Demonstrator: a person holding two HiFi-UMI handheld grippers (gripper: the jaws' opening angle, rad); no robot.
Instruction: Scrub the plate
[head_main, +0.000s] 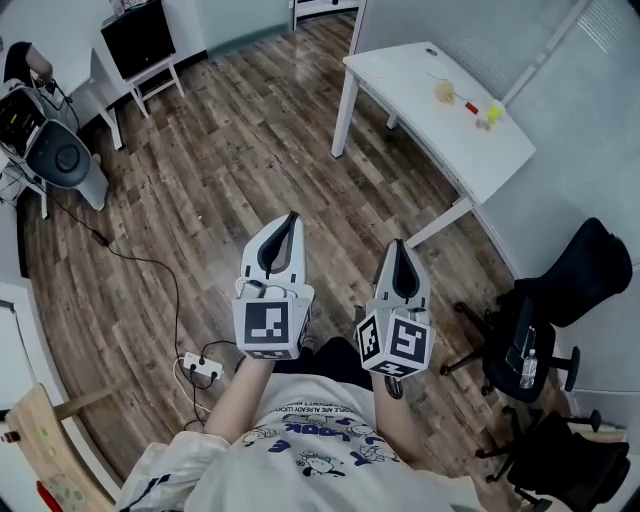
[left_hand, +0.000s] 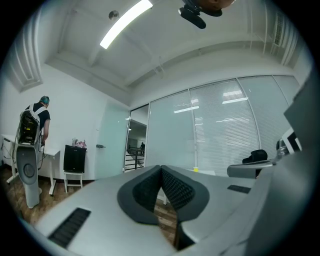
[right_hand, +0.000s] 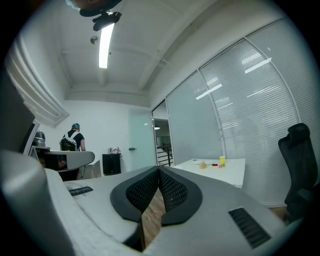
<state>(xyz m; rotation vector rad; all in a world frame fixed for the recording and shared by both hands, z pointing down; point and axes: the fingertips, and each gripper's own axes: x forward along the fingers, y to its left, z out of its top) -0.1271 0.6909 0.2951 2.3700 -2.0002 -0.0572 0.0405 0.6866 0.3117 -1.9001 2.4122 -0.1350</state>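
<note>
Left tool (head_main: 291, 220), right tool (head_main: 399, 246): 2 items, jaws together, nothing clamped; held level and side by side, judged a carrying posture.
Desk (head_main: 400, 80): 1 o'clock, well apart.
Plate: not surely made out; presumed among small things (head_main: 446, 92) laid there.

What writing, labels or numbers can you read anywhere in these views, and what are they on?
On the shirt: lines of blue print, too blurred to read.
On the left cube, behind the left claw: a black-and-white square pattern, no words.
On the right cube, behind the right claw: the same kind of pattern, no words.
On the table: the small items are too small to show any label.
Nothing else is legible.
</note>
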